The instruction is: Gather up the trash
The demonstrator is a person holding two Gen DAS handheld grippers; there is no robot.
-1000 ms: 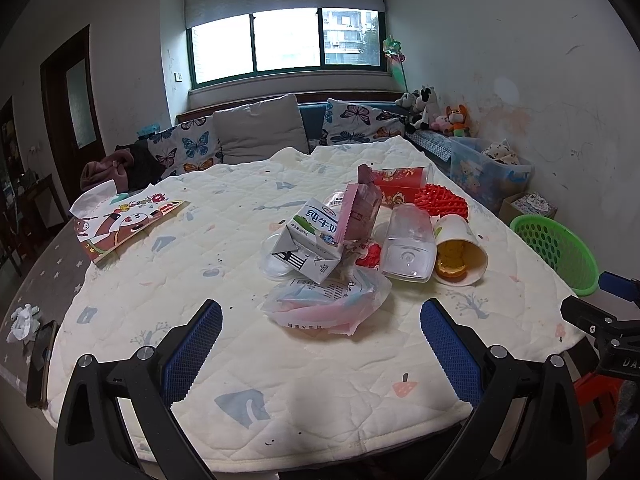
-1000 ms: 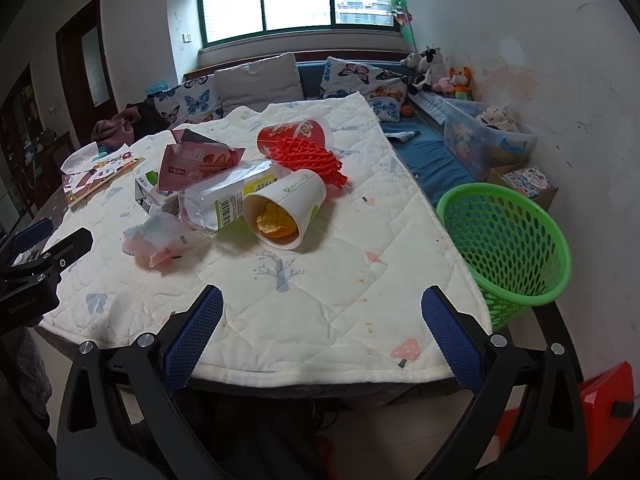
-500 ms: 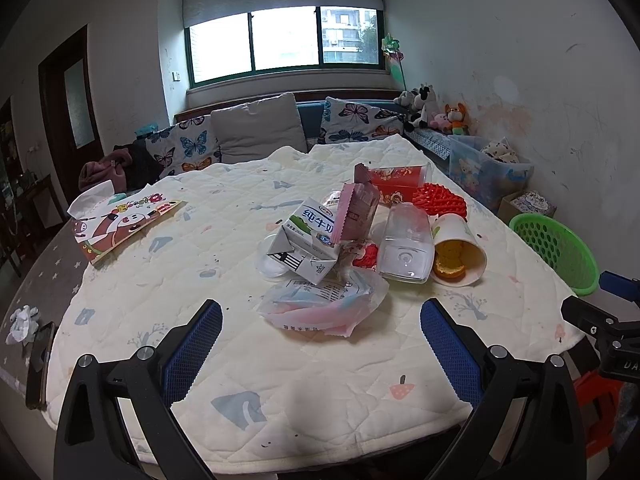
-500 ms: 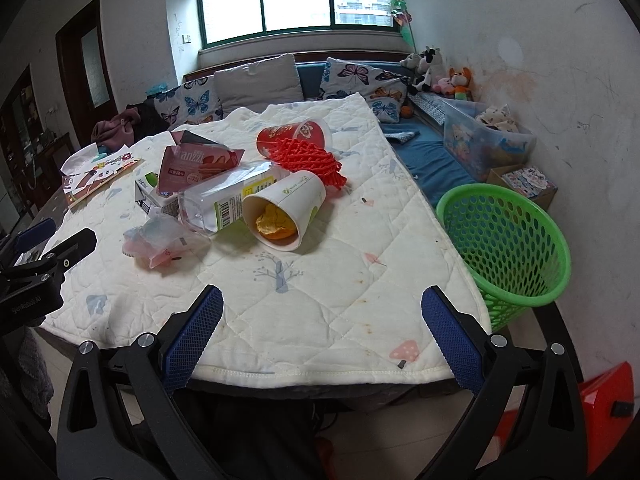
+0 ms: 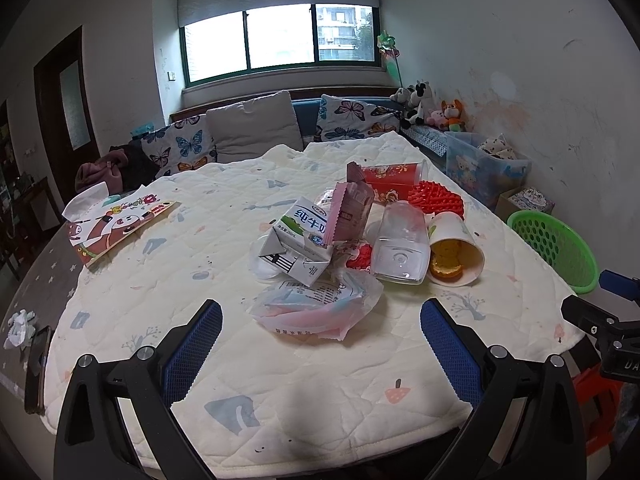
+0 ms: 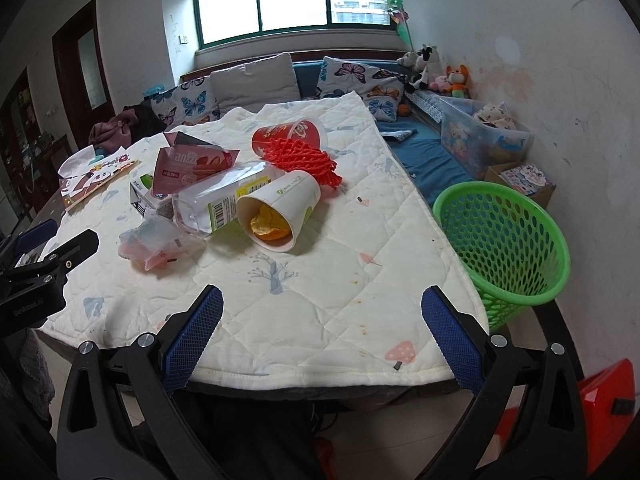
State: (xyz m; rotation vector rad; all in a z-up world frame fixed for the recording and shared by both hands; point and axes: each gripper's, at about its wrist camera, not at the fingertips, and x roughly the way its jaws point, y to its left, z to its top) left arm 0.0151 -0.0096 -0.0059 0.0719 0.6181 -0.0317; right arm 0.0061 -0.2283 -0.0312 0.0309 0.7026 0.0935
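A heap of trash lies mid-table: a crumpled plastic bag (image 5: 316, 308), a milk carton (image 5: 300, 240), a pink wrapper (image 5: 352, 212), a clear plastic bottle (image 5: 400, 244), a paper cup with orange peel (image 5: 456, 248), a red foam net (image 5: 438, 198) and a red cup (image 5: 388, 176). My left gripper (image 5: 320, 344) is open and empty, just short of the plastic bag. My right gripper (image 6: 320, 336) is open and empty over the table's near edge, short of the paper cup (image 6: 280, 208). A green mesh basket (image 6: 504, 240) stands on the floor right of the table.
A tissue pack with a cartoon print (image 5: 116, 224) lies at the table's left. A sofa with cushions (image 5: 256, 128) and a clear storage box (image 5: 484, 168) stand behind. A red stool (image 6: 604, 396) is at the lower right. The quilted cloth (image 6: 320, 280) covers the table.
Both grippers have drifted slightly; the trash heap sits a little higher in the left wrist view. Nothing was grasped or moved.
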